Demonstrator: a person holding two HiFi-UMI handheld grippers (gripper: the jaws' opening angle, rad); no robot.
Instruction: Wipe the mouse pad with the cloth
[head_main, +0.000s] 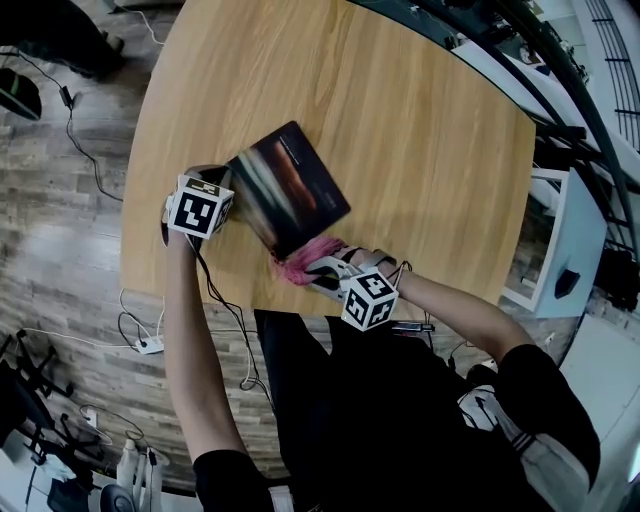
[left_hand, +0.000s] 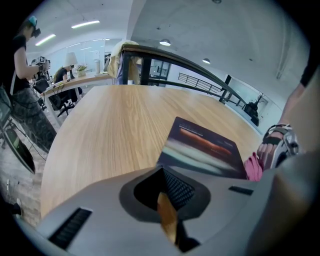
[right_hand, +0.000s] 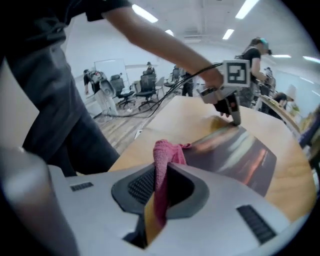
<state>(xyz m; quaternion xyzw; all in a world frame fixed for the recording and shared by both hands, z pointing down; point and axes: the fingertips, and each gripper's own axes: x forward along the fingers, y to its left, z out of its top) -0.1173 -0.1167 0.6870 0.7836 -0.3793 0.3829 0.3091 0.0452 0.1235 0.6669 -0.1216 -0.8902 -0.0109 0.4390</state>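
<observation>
- The right gripper (right_hand: 161, 192), nearest the person's dark-clothed body, has its jaws closed on a pink cloth (right_hand: 165, 157). The cloth runs up between the two pads and bunches out past the tips.
- In the head view, the cloth bunch lies on the surface (head_main: 400, 130) and touches the near corner of the mouse pad (head_main: 290, 185).
- The mouse pad is a dark rectangle with pale and reddish streaks. It lies on the near-left part of the wooden surface, turned diagonally to the person.
- The left gripper (left_hand: 167, 200) is at the pad's left corner, its arm reaching along the surface's left edge. Its jaws are drawn close, with only a thin slit between the pads, and nothing shows between them.
- In the right gripper view, the left gripper's tip comes down right at the pad's far corner. I cannot tell whether it pinches the pad or only presses on it.
- Beyond the pad, the surface runs on as bare light wood grain with rounded corners.
- Past the surface's left edge, dark cables (head_main: 85, 165) trail across the plank floor (head_main: 60, 260), and a white power strip (head_main: 150, 345) lies there.
- To the right of the surface stands a white cabinet (head_main: 575, 240).
</observation>
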